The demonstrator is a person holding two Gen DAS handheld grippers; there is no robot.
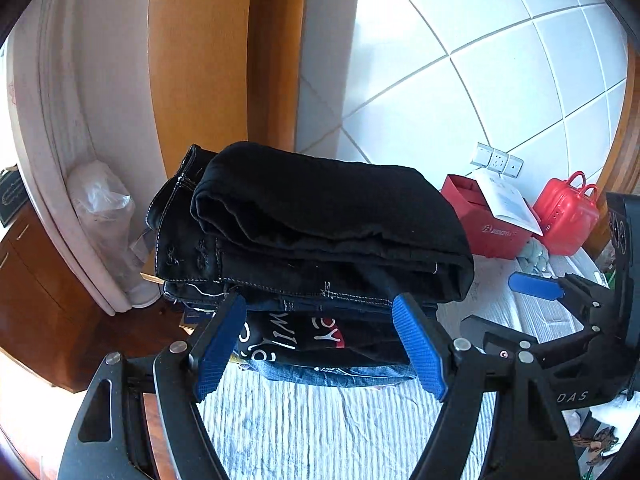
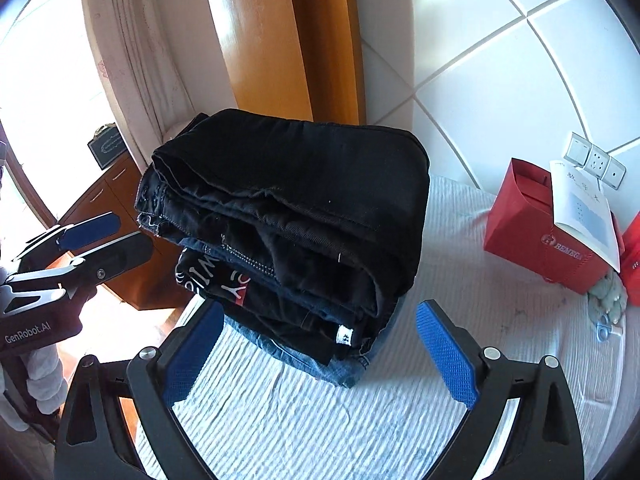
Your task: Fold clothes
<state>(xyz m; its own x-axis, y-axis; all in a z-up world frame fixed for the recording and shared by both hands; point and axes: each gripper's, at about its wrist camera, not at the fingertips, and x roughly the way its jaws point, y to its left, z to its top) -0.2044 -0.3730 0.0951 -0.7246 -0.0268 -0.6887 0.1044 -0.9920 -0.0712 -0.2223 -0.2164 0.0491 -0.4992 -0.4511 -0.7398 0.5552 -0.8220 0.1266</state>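
Note:
A stack of folded clothes sits on a table under a white ribbed cloth [image 2: 280, 420]. Black jeans [image 1: 312, 224] [image 2: 296, 184] lie folded on top. Under them is a black tee with white lettering [image 1: 304, 336] [image 2: 216, 280], and blue denim [image 1: 332, 376] [image 2: 340, 372] is at the bottom. My left gripper [image 1: 318, 300] [image 2: 134, 232] is open, its blue pads either side of the stack's near-left face, nothing pinched. My right gripper [image 2: 322, 307] [image 1: 504, 304] is open just short of the stack's near-right corner, holding nothing.
A red paper bag [image 2: 548, 232] with a white leaflet and a red plastic case [image 1: 566, 216] stand at the back right under wall sockets [image 2: 596, 160]. A wooden cabinet [image 1: 40, 300], a curtain and a plastic bag [image 1: 104, 208] are at the left. A gloved hand [image 2: 40, 380] holds the left gripper.

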